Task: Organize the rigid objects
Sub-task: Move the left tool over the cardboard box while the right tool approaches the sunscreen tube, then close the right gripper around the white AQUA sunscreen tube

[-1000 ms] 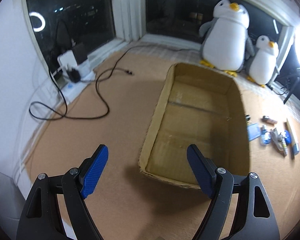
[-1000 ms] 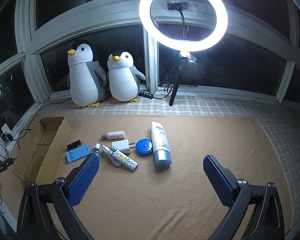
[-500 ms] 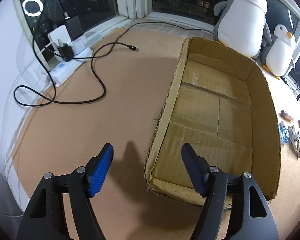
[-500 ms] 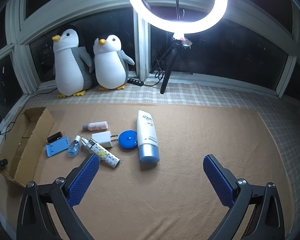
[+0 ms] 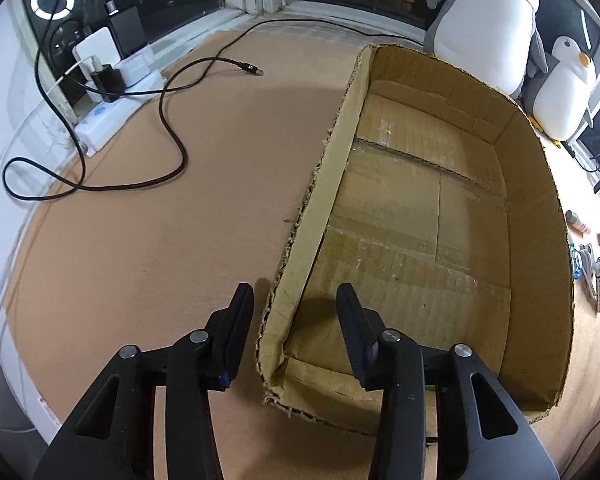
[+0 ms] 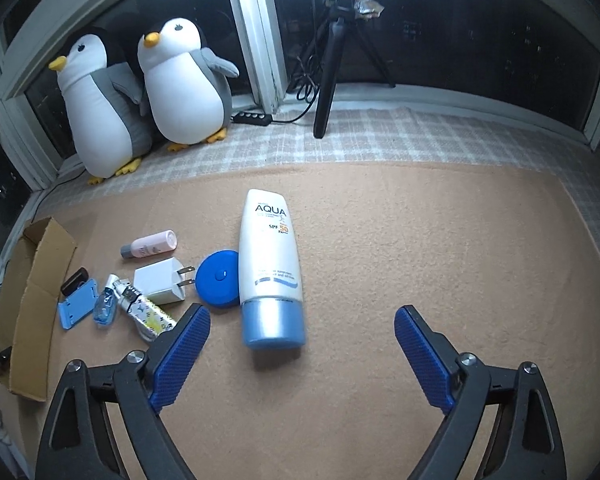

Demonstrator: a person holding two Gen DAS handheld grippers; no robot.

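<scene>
Left gripper (image 5: pixel 296 302) straddling near left wall of empty cardboard box (image 5: pixel 332 168), jaws spread, gripping nothing. Right gripper (image 6: pixel 302 322) hovering over sunscreen tube (image 6: pixel 269 264) lying flat on tan mat (image 6: pixel 420 248), jaws spread wide.

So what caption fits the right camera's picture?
Open right gripper hovers over a sunscreen tube lying on the carpet.

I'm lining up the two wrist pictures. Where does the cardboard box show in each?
Left wrist: the cardboard box fills the centre and right, and the left tool straddles its near left wall.
Right wrist: the box sits at the far left edge, partly cut off.
Shared landmark: the two plush penguins by the window.
</scene>
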